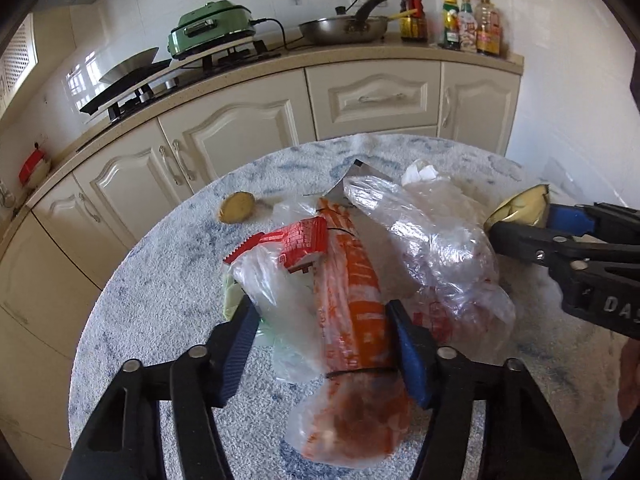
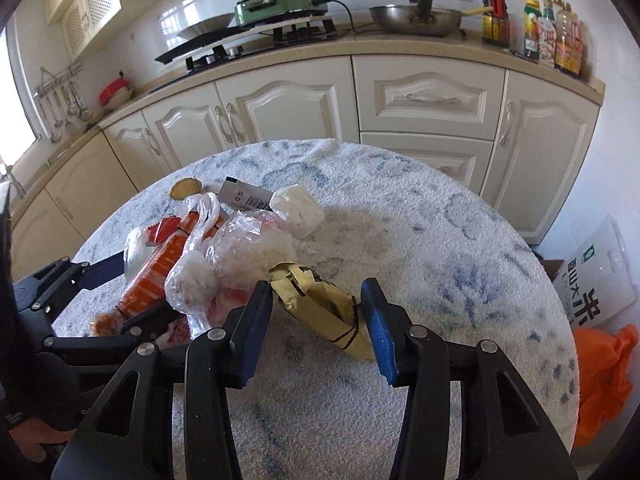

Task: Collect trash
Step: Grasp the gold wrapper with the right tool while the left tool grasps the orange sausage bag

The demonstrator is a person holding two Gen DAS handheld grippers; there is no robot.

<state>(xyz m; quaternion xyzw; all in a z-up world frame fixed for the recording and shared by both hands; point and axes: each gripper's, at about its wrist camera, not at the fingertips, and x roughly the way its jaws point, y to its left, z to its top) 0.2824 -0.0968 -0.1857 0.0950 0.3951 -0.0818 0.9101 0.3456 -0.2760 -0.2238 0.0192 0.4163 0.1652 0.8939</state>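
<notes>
Between the right hand-held gripper (image 2: 316, 316) fingers lies a yellow wrapper (image 2: 320, 308).

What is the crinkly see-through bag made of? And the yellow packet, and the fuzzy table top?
The bag looks like thin clear plastic: it is wrinkled, shiny and see-through. The yellow packet seems to be glossy plastic or foil wrapper, creased and crumpled. The table cover looks like soft, matte cloth, with a fuzzy, towel-like pile.
</notes>
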